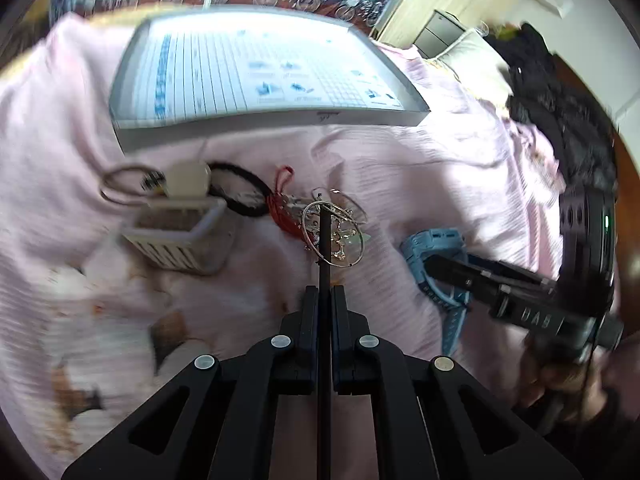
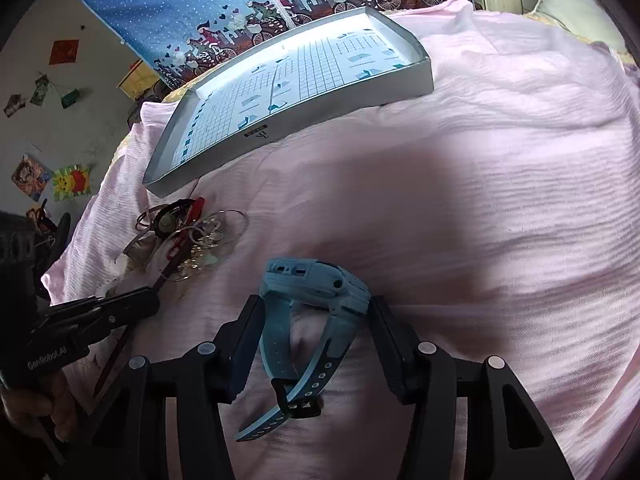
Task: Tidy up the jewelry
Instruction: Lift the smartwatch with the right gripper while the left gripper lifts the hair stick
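Pink bedspread (image 2: pixel 500 160) under cartoon curtain (image 2: pixel 200 4), left gripper (image 1: pixel 325 292) clamping thin rod (image 1: pixel 325 240), right gripper (image 2: pixel 316 320) spread around blue watch (image 2: pixel 316 288) (unheld).

Beside the blue watch (image 2: pixel 316 296), "GenRobot.AI" stands on the left gripper (image 2: pixel 154 300) body, and "DAS" on the right gripper (image 1: pixel 436 268).

A pink bedspread (image 2: pixel 500 168) covers the bed. Behind hangs a blue cartoon curtain (image 2: pixel 180 4); pictures (image 2: pixel 70 184) dot the pale wall (image 2: pixel 80 96).

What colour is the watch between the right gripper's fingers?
Light blue watch, clearest in the right wrist view.
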A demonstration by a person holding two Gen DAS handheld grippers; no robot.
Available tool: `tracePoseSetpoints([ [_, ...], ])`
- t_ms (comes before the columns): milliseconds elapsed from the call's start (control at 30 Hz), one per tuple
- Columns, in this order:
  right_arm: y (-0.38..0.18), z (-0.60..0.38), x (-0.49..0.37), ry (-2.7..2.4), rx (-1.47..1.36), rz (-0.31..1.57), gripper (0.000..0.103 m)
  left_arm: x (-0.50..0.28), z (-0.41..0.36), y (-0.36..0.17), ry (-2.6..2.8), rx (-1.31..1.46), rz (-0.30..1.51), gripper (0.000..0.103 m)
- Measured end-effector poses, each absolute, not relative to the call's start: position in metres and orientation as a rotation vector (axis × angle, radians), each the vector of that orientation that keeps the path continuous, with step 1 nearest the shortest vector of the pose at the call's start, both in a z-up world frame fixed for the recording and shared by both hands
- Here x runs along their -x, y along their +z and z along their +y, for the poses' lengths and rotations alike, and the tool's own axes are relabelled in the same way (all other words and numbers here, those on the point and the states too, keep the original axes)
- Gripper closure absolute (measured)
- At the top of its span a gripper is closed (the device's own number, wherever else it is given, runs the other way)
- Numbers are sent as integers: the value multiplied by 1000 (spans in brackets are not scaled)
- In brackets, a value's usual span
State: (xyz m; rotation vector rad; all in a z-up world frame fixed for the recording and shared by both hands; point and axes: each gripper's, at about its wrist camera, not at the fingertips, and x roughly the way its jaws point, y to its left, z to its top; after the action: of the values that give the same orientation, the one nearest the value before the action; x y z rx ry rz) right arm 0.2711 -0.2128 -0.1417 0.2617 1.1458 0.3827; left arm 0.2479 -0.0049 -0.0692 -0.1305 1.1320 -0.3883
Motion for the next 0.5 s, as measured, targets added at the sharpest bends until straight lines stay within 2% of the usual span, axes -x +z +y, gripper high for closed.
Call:
tracePoseSetpoints([
  [133, -143, -217, -271, 392, -322, 1174, 52, -236, -12, -63, -399, 75, 1075, 100],
  [200, -145, -219, -270, 409, -358, 1188, 43, -235, -8, -63, -407, 135, 1077, 100],
  [267, -144, -218, -269, 418, -363, 1187, 39, -236, -4, -61, -398, 130, 1068, 100],
  [367, -142, -212, -269, 426, -329, 1186, 34, -231, -13, -53, -355, -3, 1012, 100],
  [500, -142, -205, -267, 424, -284, 1183, 32, -218, -33, -47, -332, -214, 914, 100],
])
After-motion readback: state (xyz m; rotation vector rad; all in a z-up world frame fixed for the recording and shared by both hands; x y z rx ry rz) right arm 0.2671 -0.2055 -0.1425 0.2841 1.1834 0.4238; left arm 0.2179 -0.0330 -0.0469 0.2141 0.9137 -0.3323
